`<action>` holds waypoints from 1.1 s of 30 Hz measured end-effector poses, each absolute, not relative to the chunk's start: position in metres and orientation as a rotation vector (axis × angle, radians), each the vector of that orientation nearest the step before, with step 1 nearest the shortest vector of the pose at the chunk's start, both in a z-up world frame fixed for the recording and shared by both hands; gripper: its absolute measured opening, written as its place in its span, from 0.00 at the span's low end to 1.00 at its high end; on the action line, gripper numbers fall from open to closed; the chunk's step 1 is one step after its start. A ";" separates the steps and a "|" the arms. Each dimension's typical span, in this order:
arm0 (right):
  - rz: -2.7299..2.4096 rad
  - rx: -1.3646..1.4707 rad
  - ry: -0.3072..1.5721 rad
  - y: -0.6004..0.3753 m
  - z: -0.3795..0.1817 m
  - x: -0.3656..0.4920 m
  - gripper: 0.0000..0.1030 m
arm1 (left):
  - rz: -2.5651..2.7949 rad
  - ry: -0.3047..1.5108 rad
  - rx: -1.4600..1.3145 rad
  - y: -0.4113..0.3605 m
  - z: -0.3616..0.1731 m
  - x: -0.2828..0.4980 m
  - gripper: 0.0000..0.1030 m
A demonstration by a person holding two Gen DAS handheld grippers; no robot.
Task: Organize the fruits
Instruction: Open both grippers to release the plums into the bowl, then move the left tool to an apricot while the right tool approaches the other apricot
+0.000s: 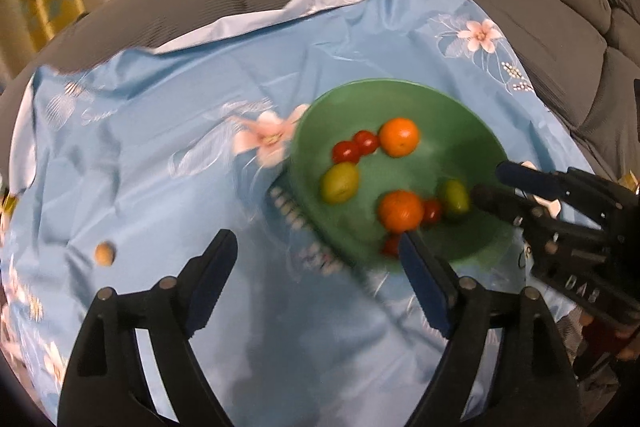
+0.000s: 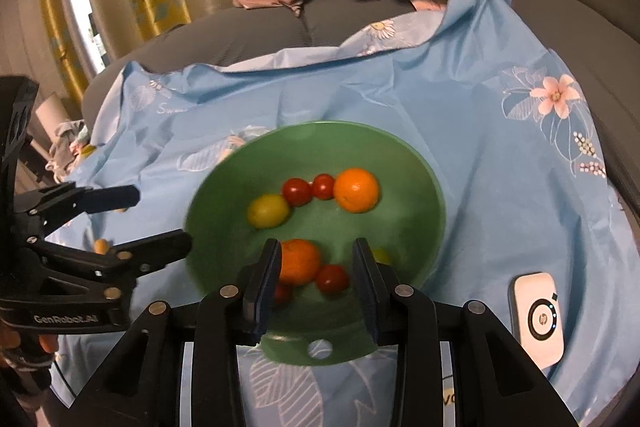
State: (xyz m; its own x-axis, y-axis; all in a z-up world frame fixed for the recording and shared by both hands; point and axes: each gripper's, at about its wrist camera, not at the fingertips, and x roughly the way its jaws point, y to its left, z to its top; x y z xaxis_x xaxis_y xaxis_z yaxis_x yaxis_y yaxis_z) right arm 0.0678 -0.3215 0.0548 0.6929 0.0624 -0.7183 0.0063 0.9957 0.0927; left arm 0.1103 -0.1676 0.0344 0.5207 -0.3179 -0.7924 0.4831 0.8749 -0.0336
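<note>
One small tan fruit [image 1: 105,253] lies outside the green bowl [image 1: 460,115], on the blue cloth [image 1: 160,147] at the lower left of the left wrist view. The left gripper [image 1: 318,261], wide open and empty, is nearer. The right gripper [image 2: 316,267], half open, holds nothing over the bowl.

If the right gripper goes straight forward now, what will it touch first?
Probably the fruit in the green bowl: the open right gripper points over the near rim at an orange and a small tomato between its fingers. Depth is unclear.
</note>
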 end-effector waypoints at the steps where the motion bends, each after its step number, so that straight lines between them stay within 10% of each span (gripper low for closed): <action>1: 0.036 0.087 0.803 -0.319 0.056 0.066 0.36 | -0.472 0.904 0.196 -0.163 0.034 0.107 0.82; 33: 0.296 -0.096 0.886 -0.181 0.049 0.033 0.50 | -0.174 0.962 -0.056 0.024 -0.002 0.013 0.95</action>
